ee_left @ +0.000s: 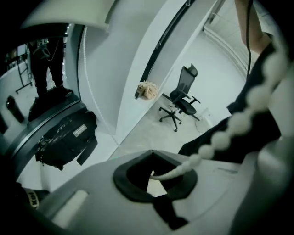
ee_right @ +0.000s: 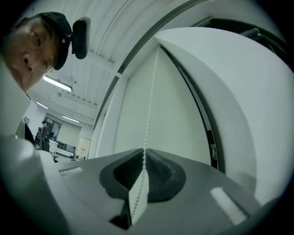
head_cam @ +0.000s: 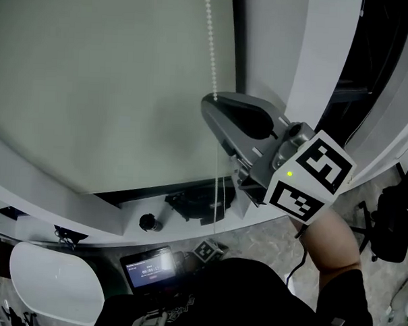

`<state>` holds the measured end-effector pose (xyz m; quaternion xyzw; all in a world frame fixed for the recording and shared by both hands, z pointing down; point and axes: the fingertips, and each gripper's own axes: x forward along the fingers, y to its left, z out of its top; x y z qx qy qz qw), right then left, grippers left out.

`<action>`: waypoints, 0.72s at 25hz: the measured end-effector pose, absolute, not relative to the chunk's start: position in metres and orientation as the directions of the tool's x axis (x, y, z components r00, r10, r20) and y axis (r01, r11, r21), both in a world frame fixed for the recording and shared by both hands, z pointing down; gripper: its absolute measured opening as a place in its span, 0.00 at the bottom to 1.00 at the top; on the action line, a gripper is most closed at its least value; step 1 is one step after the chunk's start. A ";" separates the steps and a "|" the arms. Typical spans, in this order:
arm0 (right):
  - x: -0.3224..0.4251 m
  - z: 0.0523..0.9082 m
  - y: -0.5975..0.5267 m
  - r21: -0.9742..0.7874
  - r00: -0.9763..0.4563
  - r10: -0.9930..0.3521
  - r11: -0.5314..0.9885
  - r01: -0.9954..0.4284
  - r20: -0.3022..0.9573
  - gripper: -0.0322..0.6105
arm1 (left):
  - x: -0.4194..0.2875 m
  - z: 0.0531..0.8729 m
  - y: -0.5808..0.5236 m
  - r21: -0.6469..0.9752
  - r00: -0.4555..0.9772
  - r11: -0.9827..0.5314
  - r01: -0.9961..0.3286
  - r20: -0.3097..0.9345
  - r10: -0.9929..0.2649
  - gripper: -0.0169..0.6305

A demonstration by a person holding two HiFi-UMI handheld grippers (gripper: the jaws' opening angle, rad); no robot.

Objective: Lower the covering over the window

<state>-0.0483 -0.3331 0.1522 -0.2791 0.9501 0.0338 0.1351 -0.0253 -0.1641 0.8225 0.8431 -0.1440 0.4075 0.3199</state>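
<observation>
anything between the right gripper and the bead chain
No, nothing visible stands between them. The right gripper has its jaws shut on the bead chain, which runs straight up beside the blind.

No text is legible: the small lit screen (head_cam: 147, 269) and the black bag's label (ee_left: 79, 131) are too blurred.

The blind (head_cam: 106, 87) looks like matt, pale cloth. Just beside the blind, the bead chain (head_cam: 211, 37) is smooth white plastic. The right gripper (head_cam: 213, 102) has a matt grey plastic shell with black ribbed rubbery pads (ee_right: 161, 169); its marker cube (head_cam: 311, 180) is matt black and white.
</observation>
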 end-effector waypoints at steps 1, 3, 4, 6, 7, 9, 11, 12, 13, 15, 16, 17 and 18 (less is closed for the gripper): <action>-0.047 0.152 -0.333 -0.001 -0.804 -0.527 0.837 -0.548 -0.277 0.08 | -0.026 0.821 -0.166 0.423 0.632 -0.748 -0.512 0.775 0.006 0.02; -0.043 0.154 -0.333 0.015 -0.799 -0.535 0.828 -0.560 -0.276 0.08 | -0.028 0.815 -0.170 0.448 0.671 -0.726 -0.521 0.741 -0.024 0.02; -0.041 0.154 -0.334 0.031 -0.796 -0.542 0.821 -0.570 -0.269 0.08 | -0.027 0.809 -0.174 0.468 0.705 -0.716 -0.517 0.707 -0.047 0.02; -0.035 0.156 -0.336 0.098 -0.782 -0.570 0.789 -0.606 -0.253 0.08 | -0.030 0.791 -0.187 0.507 0.779 -0.697 -0.506 0.615 -0.118 0.02; -0.031 0.156 -0.336 0.142 -0.767 -0.591 0.761 -0.633 -0.250 0.07 | -0.034 0.779 -0.193 0.531 0.812 -0.686 -0.498 0.562 -0.156 0.03; -0.021 0.162 -0.337 0.210 -0.734 -0.634 0.704 -0.678 -0.244 0.07 | -0.046 0.751 -0.203 0.562 0.851 -0.665 -0.492 0.473 -0.228 0.03; -0.016 0.184 -0.340 0.232 -0.721 -0.662 0.683 -0.693 -0.205 0.07 | -0.066 0.715 -0.219 0.522 0.837 -0.663 -0.537 0.428 -0.341 0.03; -0.015 0.204 -0.341 0.232 -0.721 -0.671 0.683 -0.692 -0.176 0.07 | -0.077 0.694 -0.229 0.473 0.814 -0.667 -0.576 0.409 -0.413 0.03; -0.015 0.226 -0.342 0.226 -0.720 -0.679 0.685 -0.692 -0.145 0.07 | -0.088 0.673 -0.239 0.421 0.788 -0.669 -0.613 0.382 -0.482 0.03; -0.010 0.265 -0.339 0.173 -0.712 -0.694 0.692 -0.701 -0.110 0.07 | -0.104 0.634 -0.255 0.342 0.750 -0.668 -0.661 0.310 -0.584 0.03; -0.005 0.277 -0.334 0.122 -0.707 -0.698 0.697 -0.707 -0.110 0.07 | -0.110 0.616 -0.261 0.317 0.743 -0.672 -0.669 0.270 -0.613 0.03; 0.001 0.285 -0.328 0.078 -0.702 -0.703 0.698 -0.711 -0.114 0.07 | -0.114 0.600 -0.264 0.299 0.745 -0.683 -0.666 0.238 -0.623 0.03; 0.005 0.292 -0.325 0.059 -0.694 -0.711 0.693 -0.719 -0.115 0.07 | -0.117 0.590 -0.266 0.283 0.759 -0.704 -0.651 0.228 -0.610 0.03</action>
